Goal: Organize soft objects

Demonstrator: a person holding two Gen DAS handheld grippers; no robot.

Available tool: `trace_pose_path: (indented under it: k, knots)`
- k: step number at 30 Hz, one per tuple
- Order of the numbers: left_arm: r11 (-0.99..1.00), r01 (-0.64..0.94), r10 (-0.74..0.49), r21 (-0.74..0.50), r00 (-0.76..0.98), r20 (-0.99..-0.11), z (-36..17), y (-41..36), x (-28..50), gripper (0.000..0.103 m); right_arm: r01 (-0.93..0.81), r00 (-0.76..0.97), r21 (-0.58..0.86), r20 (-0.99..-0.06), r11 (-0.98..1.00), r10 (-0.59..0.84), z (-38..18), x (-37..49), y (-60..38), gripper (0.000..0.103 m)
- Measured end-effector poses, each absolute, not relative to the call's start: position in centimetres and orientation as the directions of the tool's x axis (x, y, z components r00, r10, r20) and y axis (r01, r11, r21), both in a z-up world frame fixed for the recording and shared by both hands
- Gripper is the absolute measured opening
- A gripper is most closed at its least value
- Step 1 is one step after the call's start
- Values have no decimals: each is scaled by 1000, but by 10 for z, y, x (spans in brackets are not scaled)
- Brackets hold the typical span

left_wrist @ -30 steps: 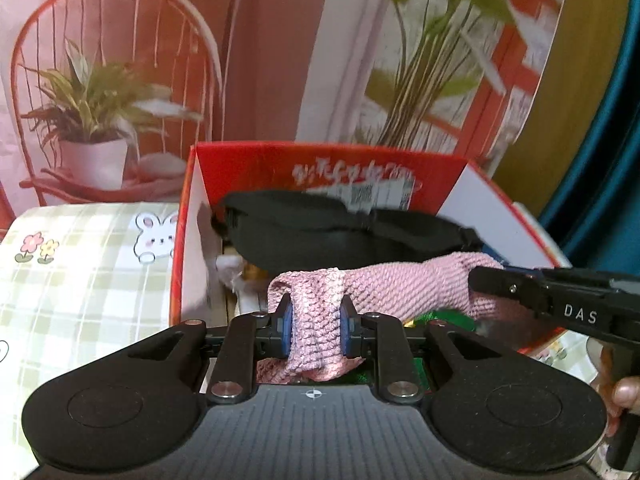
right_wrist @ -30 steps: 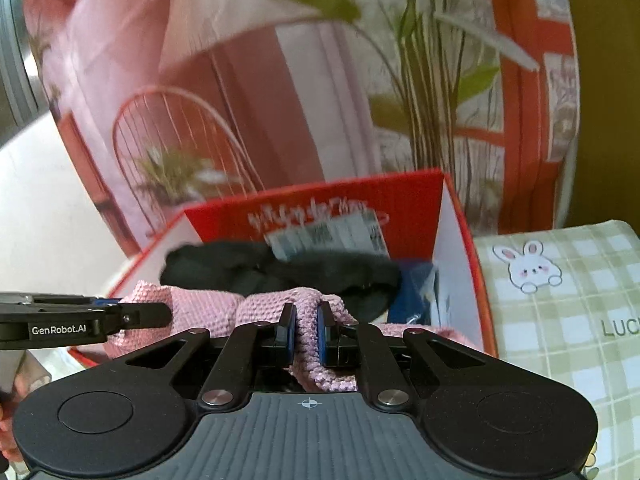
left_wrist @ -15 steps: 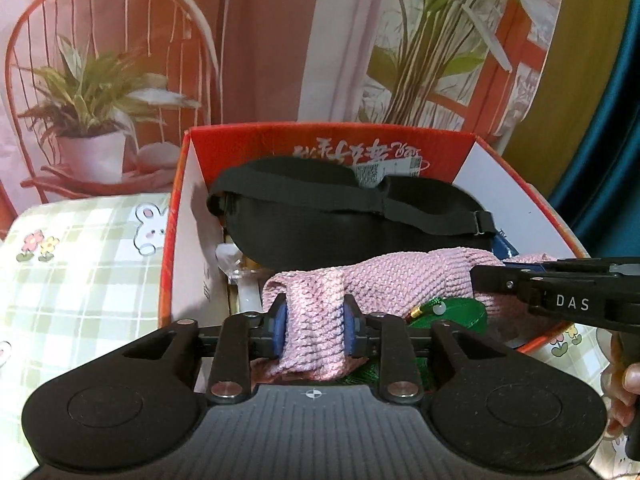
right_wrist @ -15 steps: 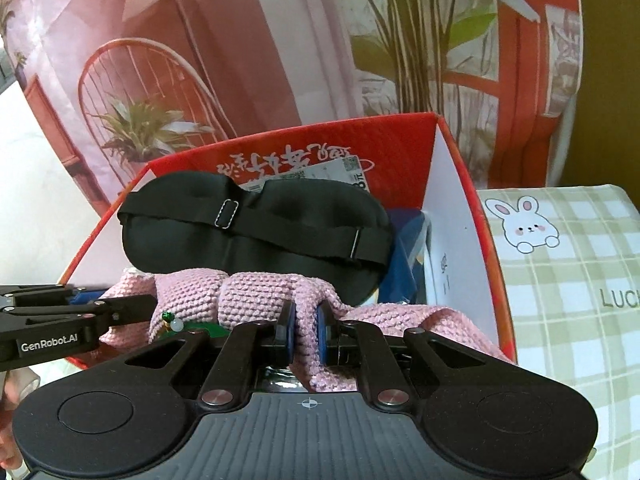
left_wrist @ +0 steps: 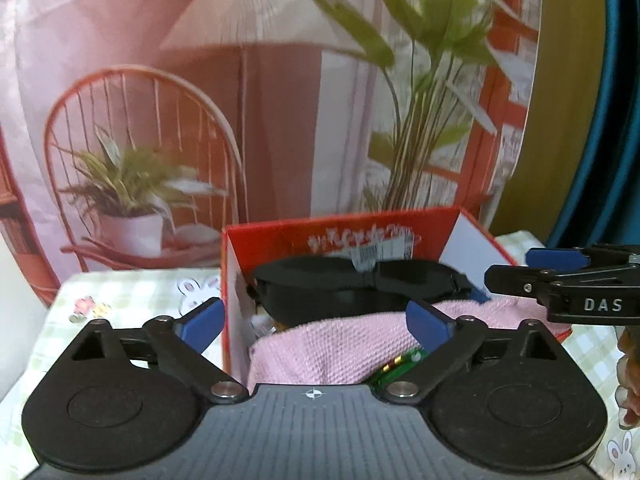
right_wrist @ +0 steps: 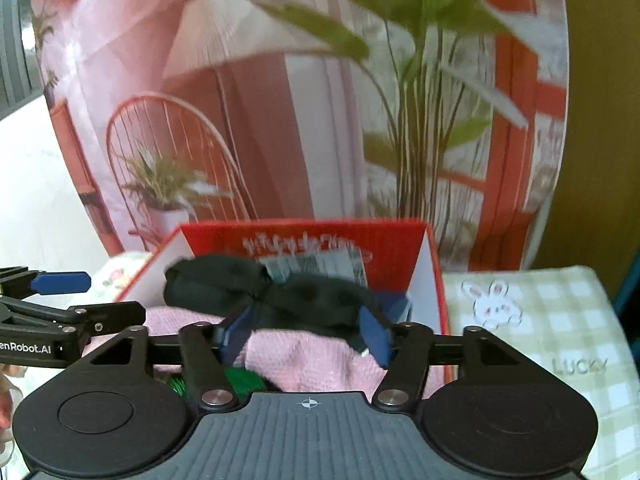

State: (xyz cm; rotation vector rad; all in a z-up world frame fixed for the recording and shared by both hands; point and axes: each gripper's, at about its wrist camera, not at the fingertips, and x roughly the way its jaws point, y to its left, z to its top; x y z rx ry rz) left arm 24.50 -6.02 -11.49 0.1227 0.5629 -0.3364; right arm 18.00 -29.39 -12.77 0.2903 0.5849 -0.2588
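A pink knitted cloth lies across the front of the red cardboard box, over a green item. A black sleep mask rests behind it inside the box. My left gripper is open, its blue pads wide apart, just in front of the cloth. My right gripper is open too, above the pink cloth and near the mask. Each gripper shows at the edge of the other's view. Neither holds anything.
The box stands on a green checked tablecloth with rabbit prints. A printed backdrop with a chair, plants and a lamp hangs close behind the box. A person's fingers show at the right edge.
Both grippers have let go of the pink cloth and opened wide. They have drawn back and risen, and the cloth now lies in the box.
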Motion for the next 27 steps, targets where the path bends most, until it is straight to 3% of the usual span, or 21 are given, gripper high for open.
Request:
trace_pose_path:
  k: [3, 6, 8, 16, 27]
  knots:
    - [946, 321, -259, 34, 818, -514, -98, -59, 236, 103, 317, 820, 188, -547, 930, -170, -111, 175, -291, 75]
    - [954, 294, -233, 56, 848, -477, -80, -58, 222, 103, 312, 837, 170, -515, 935, -186, -94, 167, -285, 94]
    - [957, 284, -225, 65, 861, -456, -70, -57, 215, 103, 305, 850, 149, -487, 941, -199, -83, 161, -279, 102]
    - [964, 238, -182, 121, 917, -356, -36, -58, 171, 103, 282, 883, 119, -420, 952, -209, -38, 138, -257, 103]
    - [980, 180, -151, 89, 953, -264, -7, -47, 111, 103, 282, 904, 80, -355, 956, -237, 3, 95, -224, 103]
